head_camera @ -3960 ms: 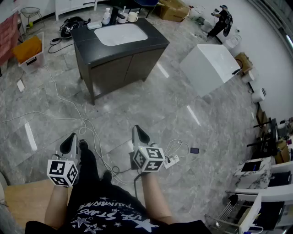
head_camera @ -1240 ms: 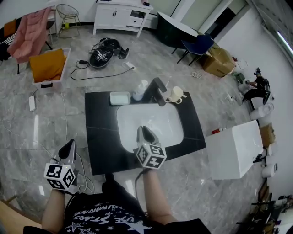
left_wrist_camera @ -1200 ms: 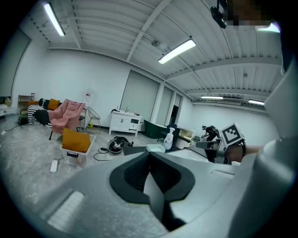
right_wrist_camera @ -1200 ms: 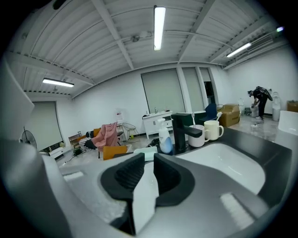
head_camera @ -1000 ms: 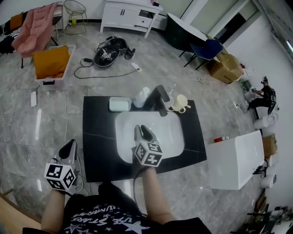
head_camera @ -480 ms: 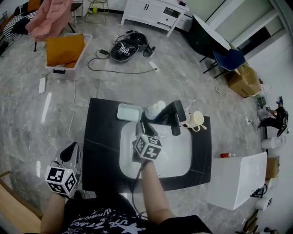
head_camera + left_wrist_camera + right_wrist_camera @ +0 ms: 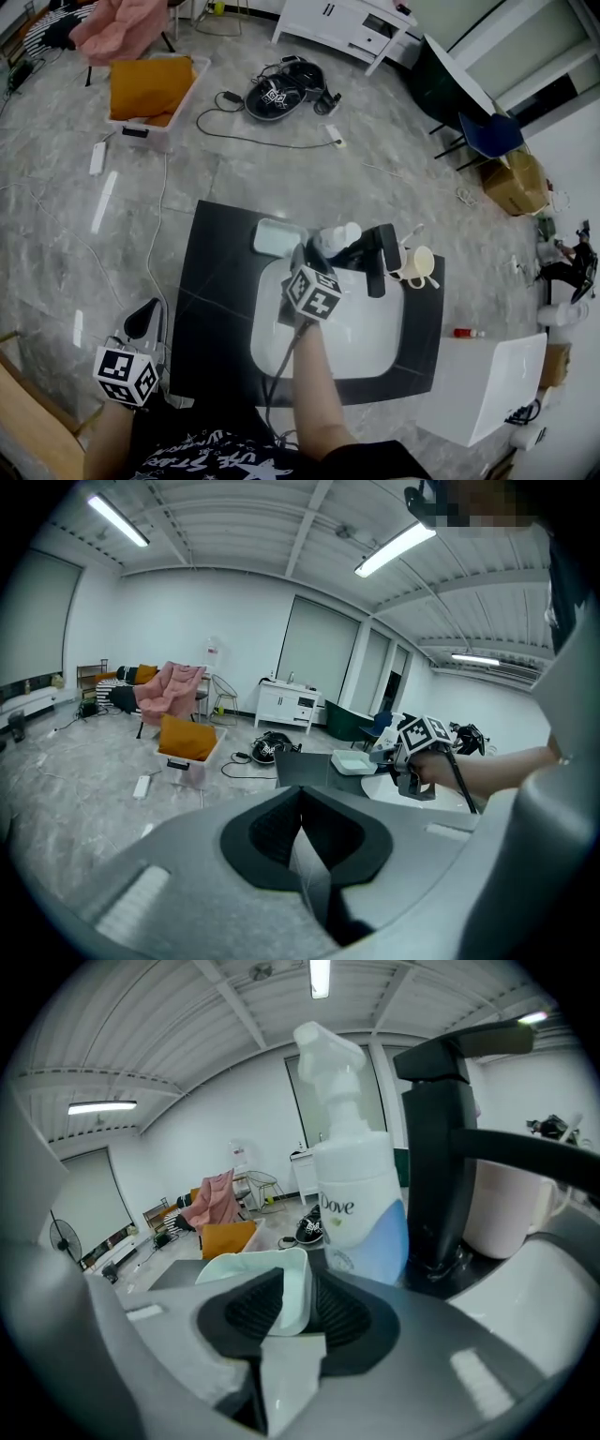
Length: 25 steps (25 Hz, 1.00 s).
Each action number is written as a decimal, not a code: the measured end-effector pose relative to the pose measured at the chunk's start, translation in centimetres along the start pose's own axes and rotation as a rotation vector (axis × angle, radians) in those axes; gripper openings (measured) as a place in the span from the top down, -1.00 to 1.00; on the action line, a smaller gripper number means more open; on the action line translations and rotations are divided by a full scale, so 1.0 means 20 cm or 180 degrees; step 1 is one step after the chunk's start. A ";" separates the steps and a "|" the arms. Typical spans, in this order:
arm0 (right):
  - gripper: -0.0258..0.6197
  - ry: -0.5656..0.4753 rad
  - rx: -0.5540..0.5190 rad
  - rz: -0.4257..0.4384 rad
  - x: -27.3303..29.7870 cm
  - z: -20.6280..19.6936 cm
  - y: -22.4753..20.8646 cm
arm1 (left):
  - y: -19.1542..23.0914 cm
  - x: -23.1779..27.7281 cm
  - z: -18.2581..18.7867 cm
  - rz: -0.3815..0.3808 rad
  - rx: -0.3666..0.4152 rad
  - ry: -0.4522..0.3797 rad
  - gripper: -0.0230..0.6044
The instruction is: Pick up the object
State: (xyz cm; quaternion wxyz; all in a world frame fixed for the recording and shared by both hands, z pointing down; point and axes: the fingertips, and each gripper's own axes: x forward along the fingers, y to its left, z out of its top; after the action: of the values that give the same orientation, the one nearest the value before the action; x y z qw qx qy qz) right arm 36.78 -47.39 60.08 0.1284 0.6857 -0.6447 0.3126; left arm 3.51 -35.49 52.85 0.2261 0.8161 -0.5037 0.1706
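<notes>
A black vanity top carries a white basin. Along its back edge stand a pale soap dish, a white pump bottle, a black faucet and a cream mug. My right gripper reaches over the basin's back rim, open. In the right gripper view the soap dish's right wall stands between the jaws, and the bottle rises just behind. My left gripper hangs low beside the vanity's left side, shut and empty.
A white box stands right of the vanity, and a small red item lies on the counter's right end. On the floor beyond are an orange bin, a black bag and loose cables.
My right gripper has travelled forward from over the basin's front to its back rim, reaching the soap dish and bottle. The left gripper has stayed low at the left.
</notes>
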 end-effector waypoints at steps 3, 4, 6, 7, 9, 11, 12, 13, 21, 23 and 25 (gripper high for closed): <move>0.56 0.0133 -0.0053 -0.0045 0.05 -0.02 0.00 | 0.02 0.01 -0.02 0.0021 -0.0027 0.0020 0.90; 0.56 0.0184 -0.0089 -0.0066 0.06 -0.03 0.00 | 0.03 0.01 -0.02 0.0024 -0.0033 0.0021 0.90; 0.67 0.0267 -0.0146 -0.0136 0.07 -0.05 -0.01 | 0.03 0.02 -0.02 0.0016 -0.0037 0.0012 0.90; 0.78 0.0291 -0.0159 -0.0180 0.07 -0.05 -0.01 | 0.04 0.02 -0.02 0.0006 -0.0037 0.0004 0.90; 0.84 0.0316 -0.0171 -0.0260 0.07 -0.06 -0.02 | 0.04 0.01 -0.01 -0.0017 -0.0042 -0.0011 0.90; 0.86 0.0308 -0.0180 -0.0306 0.05 -0.05 0.00 | 0.05 0.00 0.00 -0.0045 -0.0054 -0.0025 0.90; 0.86 0.0288 -0.0179 -0.0321 0.04 -0.04 0.00 | 0.05 0.00 0.00 -0.0062 -0.0060 -0.0031 0.90; 0.86 0.0263 -0.0176 -0.0334 0.02 -0.03 0.01 | 0.06 -0.01 0.00 -0.0084 -0.0067 -0.0037 0.90; 0.86 0.0050 -0.0142 -0.0385 -0.24 0.04 0.10 | 0.07 -0.09 0.07 -0.0289 -0.0008 -0.0167 0.90; 0.86 0.0000 -0.0117 -0.0404 -0.32 0.03 0.13 | 0.07 -0.12 0.08 -0.0354 0.0016 -0.0204 0.90; 0.86 -0.0053 -0.0079 -0.0411 -0.41 0.02 0.16 | 0.07 -0.16 0.09 -0.0411 0.0038 -0.0224 0.90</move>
State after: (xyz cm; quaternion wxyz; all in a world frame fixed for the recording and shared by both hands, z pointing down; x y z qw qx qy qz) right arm 33.98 -41.58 54.13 0.1514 0.7268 -0.6040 0.2899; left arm 0.90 -34.70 50.03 0.2140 0.8537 -0.4566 0.1299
